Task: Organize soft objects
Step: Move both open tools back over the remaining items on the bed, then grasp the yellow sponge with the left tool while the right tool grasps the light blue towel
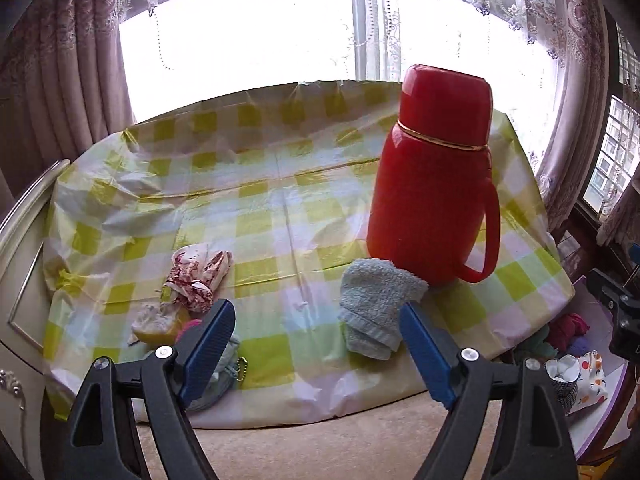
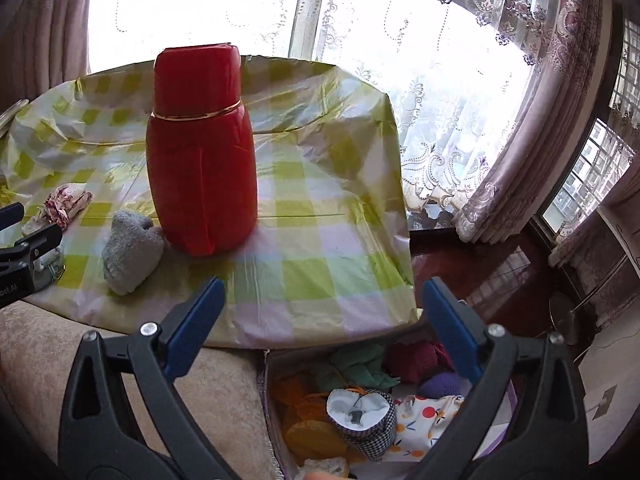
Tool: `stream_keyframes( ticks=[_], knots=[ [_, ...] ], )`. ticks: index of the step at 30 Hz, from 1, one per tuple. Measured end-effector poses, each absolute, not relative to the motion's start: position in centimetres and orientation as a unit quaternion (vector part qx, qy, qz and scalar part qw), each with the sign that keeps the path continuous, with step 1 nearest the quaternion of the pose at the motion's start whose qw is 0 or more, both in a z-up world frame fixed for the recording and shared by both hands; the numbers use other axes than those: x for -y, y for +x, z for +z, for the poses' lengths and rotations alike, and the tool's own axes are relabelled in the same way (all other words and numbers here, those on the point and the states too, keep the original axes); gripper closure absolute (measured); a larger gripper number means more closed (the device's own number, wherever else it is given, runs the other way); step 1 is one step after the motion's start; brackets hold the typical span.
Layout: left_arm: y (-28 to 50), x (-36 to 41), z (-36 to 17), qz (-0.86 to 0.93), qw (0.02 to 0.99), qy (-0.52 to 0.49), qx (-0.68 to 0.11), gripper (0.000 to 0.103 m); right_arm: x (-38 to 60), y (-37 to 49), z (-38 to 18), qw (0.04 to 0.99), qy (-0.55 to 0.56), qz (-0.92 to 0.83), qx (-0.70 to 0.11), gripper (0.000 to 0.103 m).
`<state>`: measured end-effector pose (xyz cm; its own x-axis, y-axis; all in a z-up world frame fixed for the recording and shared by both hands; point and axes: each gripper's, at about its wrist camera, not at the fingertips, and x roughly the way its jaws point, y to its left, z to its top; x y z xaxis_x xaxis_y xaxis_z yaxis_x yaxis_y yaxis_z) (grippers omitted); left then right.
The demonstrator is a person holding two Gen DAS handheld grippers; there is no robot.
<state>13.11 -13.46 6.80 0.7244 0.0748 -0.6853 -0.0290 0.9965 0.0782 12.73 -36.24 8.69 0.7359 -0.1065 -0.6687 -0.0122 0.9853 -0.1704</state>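
Observation:
A folded pale blue towel (image 1: pixel 376 304) lies on the checked tablecloth (image 1: pixel 264 208) beside a tall red flask (image 1: pixel 434 176). My left gripper (image 1: pixel 316 316) hangs open just in front of the towel, nothing between its fingers. To its left lie a red-and-white patterned cloth (image 1: pixel 198 274) and a small heap of soft items (image 1: pixel 160 322), partly hidden by the left finger. My right gripper (image 2: pixel 322 296) is open and empty above a box of soft things (image 2: pixel 360 396) on the floor. That box holds a checked pouch (image 2: pixel 362 414), green cloth (image 2: pixel 356 364) and a fruit-print cloth (image 2: pixel 424 420). The towel (image 2: pixel 130 252) lies far left there.
The table's near edge drops to a beige carpet (image 1: pixel 320 440). A white cabinet (image 1: pixel 20 280) stands left of the table. Curtains (image 2: pixel 560 100) and a bright window lie behind. A dark wooden floor (image 2: pixel 500 272) and a lamp base (image 2: pixel 564 316) lie right of the table.

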Motion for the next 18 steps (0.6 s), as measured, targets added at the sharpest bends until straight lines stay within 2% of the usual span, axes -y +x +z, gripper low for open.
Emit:
stream_keyframes(
  ticks=[6, 10, 18],
  knots=[
    [11.8, 5.1, 6.4, 0.083, 0.921, -0.021, -0.381, 0.018, 31.5, 13.3, 7.1, 0.919, -0.068, 0.052, -0.384, 0.004],
    [11.4, 1.5, 5.3, 0.109, 0.912, -0.036, -0.393, 0.018, 28.9, 14.0, 6.2, 0.911, -0.051, 0.09, -0.398, 0.004],
    [11.7, -4.6, 2.8, 0.097, 0.89, -0.132, -0.425, 0.018, 24.8, 15.4, 4.8, 0.898, -0.027, 0.119, -0.423, 0.004]
  ],
)
